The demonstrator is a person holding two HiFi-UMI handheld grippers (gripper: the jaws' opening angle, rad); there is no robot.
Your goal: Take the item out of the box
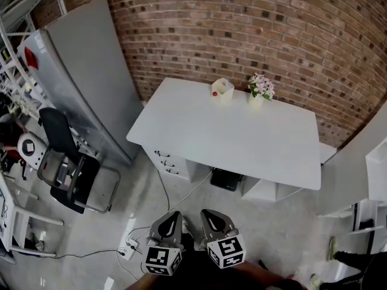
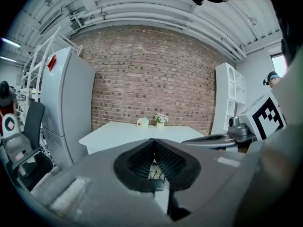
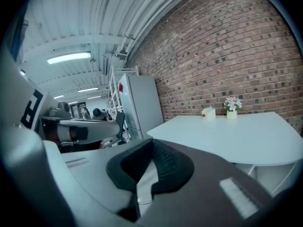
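A small cream box (image 1: 222, 90) with a red dot stands at the far edge of the white table (image 1: 230, 138), beside a pot of pink flowers (image 1: 260, 88). Both grippers hang low over the floor, well short of the table's near edge. My left gripper (image 1: 174, 214) and right gripper (image 1: 208, 212) sit side by side, jaws shut and empty. In the left gripper view the box (image 2: 142, 122) is far beyond the shut left gripper (image 2: 154, 141). The right gripper view shows the box (image 3: 208, 112) far past the shut right gripper (image 3: 152, 141).
A tall grey cabinet (image 1: 91, 71) stands left of the table, with a black chair (image 1: 66, 168) in front of it. Cables and a power strip (image 1: 129, 237) lie on the floor. Drawers (image 1: 166, 162) sit under the table. White shelving (image 1: 375, 168) is at the right.
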